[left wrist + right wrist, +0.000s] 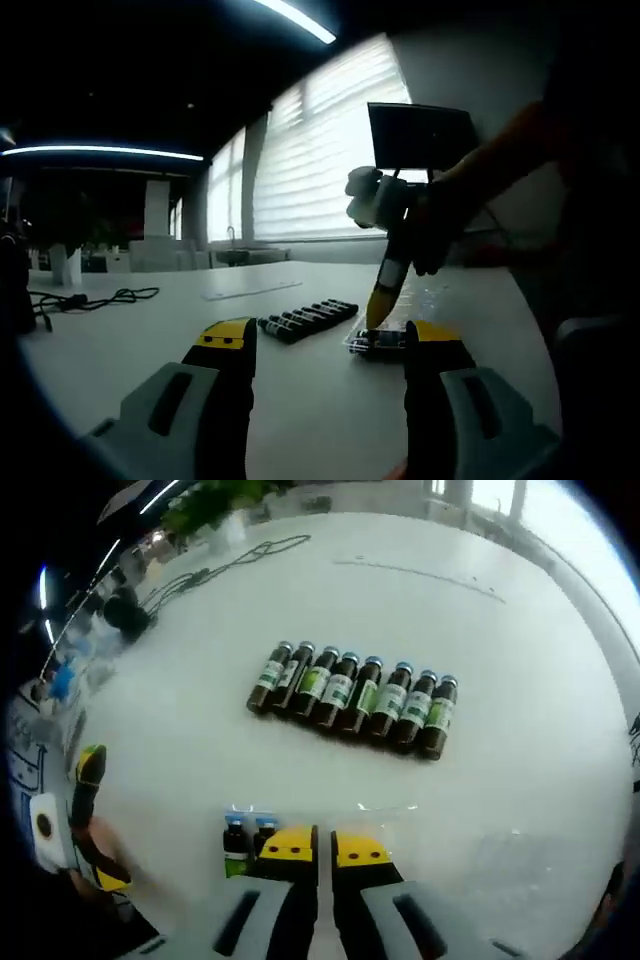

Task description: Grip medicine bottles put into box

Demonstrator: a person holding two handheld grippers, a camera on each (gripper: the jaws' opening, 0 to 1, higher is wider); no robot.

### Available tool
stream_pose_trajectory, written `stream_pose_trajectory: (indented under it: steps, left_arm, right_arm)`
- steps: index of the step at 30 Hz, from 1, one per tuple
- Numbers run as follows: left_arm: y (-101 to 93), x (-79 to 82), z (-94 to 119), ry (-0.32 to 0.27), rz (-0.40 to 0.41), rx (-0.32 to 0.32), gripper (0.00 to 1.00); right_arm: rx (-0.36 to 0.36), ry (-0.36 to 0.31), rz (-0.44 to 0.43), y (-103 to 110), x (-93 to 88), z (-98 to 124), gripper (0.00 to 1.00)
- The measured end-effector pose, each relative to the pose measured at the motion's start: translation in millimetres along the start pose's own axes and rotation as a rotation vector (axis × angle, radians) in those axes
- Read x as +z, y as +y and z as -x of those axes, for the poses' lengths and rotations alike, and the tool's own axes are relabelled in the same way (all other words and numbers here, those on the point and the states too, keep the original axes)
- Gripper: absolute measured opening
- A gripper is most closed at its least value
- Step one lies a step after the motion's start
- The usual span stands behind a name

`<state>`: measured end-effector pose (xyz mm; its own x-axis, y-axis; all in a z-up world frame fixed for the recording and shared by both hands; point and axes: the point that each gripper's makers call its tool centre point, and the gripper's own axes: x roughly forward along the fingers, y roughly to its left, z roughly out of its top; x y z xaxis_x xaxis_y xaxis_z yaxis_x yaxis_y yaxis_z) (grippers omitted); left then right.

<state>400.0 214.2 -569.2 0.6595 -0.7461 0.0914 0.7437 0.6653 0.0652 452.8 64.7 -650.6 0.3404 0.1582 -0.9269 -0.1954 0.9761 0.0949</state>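
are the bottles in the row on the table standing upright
No, in the right gripper view the row of bottles lies flat on the white table, side by side, caps pointing away from the right gripper.

Dark brown medicine bottles wear green-and-white labels and blue caps on a white table, beside yellow-tipped grey grippers.

Left tongs open above table; bottles ahead.
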Motion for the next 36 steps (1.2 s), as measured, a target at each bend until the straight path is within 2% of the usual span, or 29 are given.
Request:
stream_pose_trajectory:
  steps: [3,6,7,9,16,21,26,28,30,33,34,36]
  left_arm:
    - [-3.6,0.8,1,-0.003,-0.007,-0.014,0.52]
    - [-9.6,0.4,1,0.000,-0.016,-0.040,0.53]
    - [-10.8,-0.2,1,0.003,-0.017,-0.045,0.53]
    - [-12.7,-0.4,1,0.003,-0.015,-0.056,0.53]
    - [-16.9,-1.9,0,0.009,-0.006,-0.076,0.53]
    - [-14.7,-3.5,-1,0.017,-0.009,-0.070,0.53]
    - [-9.0,-2.8,-1,0.014,-0.011,-0.044,0.53]
    - [-6.5,-3.1,-1,0.014,-0.010,-0.033,0.53]
    - [-5.4,-3.4,-1,0.015,-0.010,-0.028,0.53]
    - [-5.9,-4.5,-2,0.020,-0.017,-0.031,0.52]
    - [-6.3,-4.9,-2,0.022,-0.019,-0.032,0.52]
    - [-6.8,-5.7,-3,0.023,-0.020,-0.035,0.52]
  right_arm:
    - [-0.011,-0.002,-0.085,0,-0.9,0,0.01]
    - [0.087,0.032,-0.320,11,-5.9,0,0.02]
    - [0.080,0.031,-0.354,9,-6.0,-1,0.02]
    - [0.045,-0.011,-0.284,10,-4.8,-3,0.03]
    - [0.007,-0.049,-0.260,-5,6.3,-2,0.02]
    - [-0.002,-0.059,-0.239,-6,13.0,-4,0.03]
    - [-0.001,-0.059,-0.204,-7,10.9,-2,0.03]
    - [0.012,-0.079,-0.184,-8,12.2,4,0.07]
    - [0.051,-0.087,-0.120,-4,12.5,11,0.10]
    - [0.059,-0.210,-0.001,-3,21.4,36,0.10]
    - [0.083,-0.267,-0.005,0,25.2,46,0.11]
    - [0.157,-0.358,-0.066,6,29.6,63,0.14]
